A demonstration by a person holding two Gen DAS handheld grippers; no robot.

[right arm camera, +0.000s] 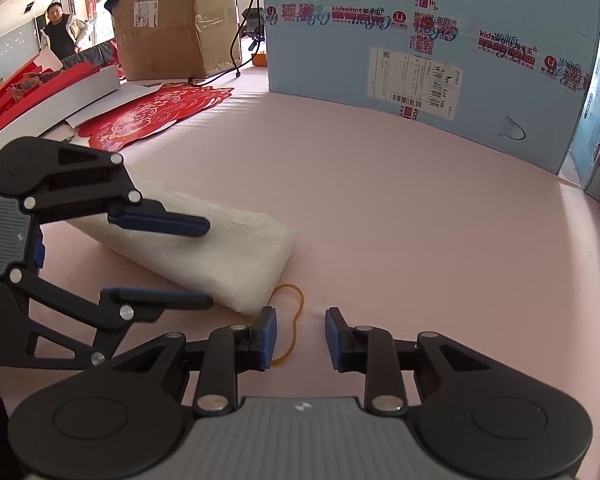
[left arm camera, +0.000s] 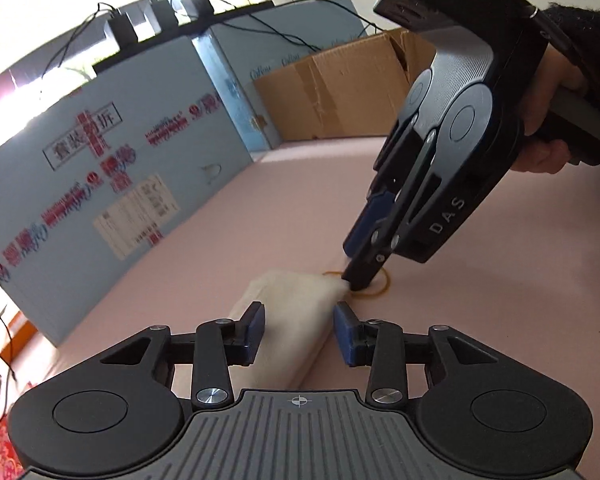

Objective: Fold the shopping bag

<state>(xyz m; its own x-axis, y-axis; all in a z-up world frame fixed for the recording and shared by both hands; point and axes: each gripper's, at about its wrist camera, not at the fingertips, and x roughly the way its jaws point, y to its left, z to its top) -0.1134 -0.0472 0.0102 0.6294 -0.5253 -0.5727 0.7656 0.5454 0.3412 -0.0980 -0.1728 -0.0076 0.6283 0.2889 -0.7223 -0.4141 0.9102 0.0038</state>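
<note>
Here, the scene by parts:

Hidden: the near end of the folded shopping bag (left arm camera: 288, 320) is disappearing beneath the left gripper (left arm camera: 299, 330) in the left wrist view; in the right wrist view its far end is passing behind that gripper's upper finger.

Hard to make out: the right gripper (right arm camera: 301, 338) tips are coming down at the bag's corner in the left wrist view, and they are possibly touching the cloth there, though the contact is too dark to judge.

Bag: a white, flattened bundle is lying on the pink worktop (right arm camera: 420, 220), well in from the blue carton (right arm camera: 432, 52) standing along its back edge.

Long axis: it is running from the left gripper toward the right gripper, the narrowed corner pointing at a yellow rubber band (right arm camera: 296, 312).

Rubber band: it is lying flat on the worktop just beside that corner, partly covered by the right gripper's left pad.

Left gripper: its jaws are standing narrowly apart, straddling the bag without clearly pressing it.

Right gripper: its jaws are standing narrowly apart over the band, holding nothing.

Hand: a hand (left arm camera: 548, 120) in a dark sleeve is gripping the right tool's handle.
</note>
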